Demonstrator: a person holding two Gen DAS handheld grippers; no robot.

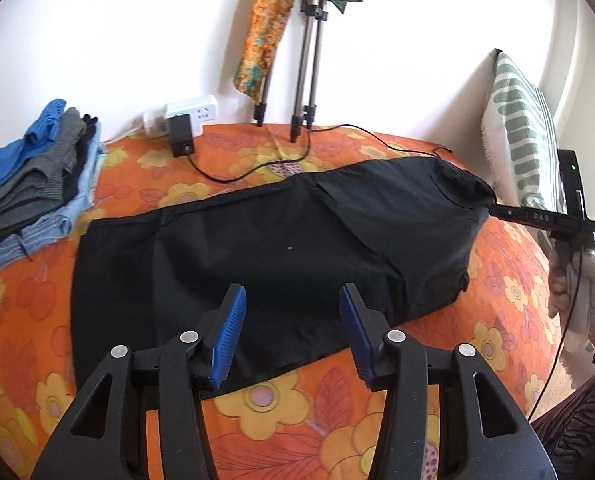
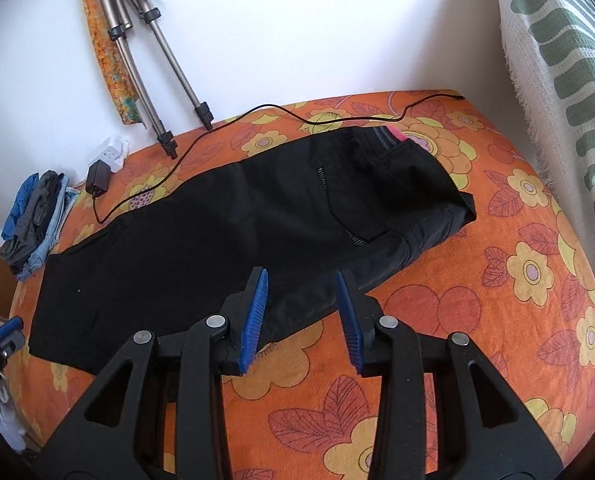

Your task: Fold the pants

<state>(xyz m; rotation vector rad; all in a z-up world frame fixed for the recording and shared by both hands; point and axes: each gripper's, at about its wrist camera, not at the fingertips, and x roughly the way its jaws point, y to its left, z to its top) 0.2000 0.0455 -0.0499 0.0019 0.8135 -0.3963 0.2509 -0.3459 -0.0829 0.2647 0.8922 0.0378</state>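
Observation:
Black pants (image 1: 257, 248) lie flat on the orange flowered bedsheet (image 1: 297, 420), legs stacked together. The waist is at the right and the hems at the left. In the right wrist view the pants (image 2: 225, 232) show a grey and pink waistband at the far right end. My left gripper (image 1: 292, 288) hangs open over the near edge of the legs, with nothing between its blue pads (image 1: 231, 332). My right gripper (image 2: 301, 272) is open too, above the near edge by the seat. From the side it appears as a black body (image 1: 545, 218) held by a gloved hand (image 1: 569, 280).
A stack of folded clothes (image 1: 37, 184) sits at the bed's left end. A power strip with a black adapter (image 1: 181, 136) and its cable (image 1: 257, 168) lie by the wall behind the pants. Tripod legs (image 1: 305, 80) stand there. A green-striped pillow (image 1: 525, 132) leans at the right.

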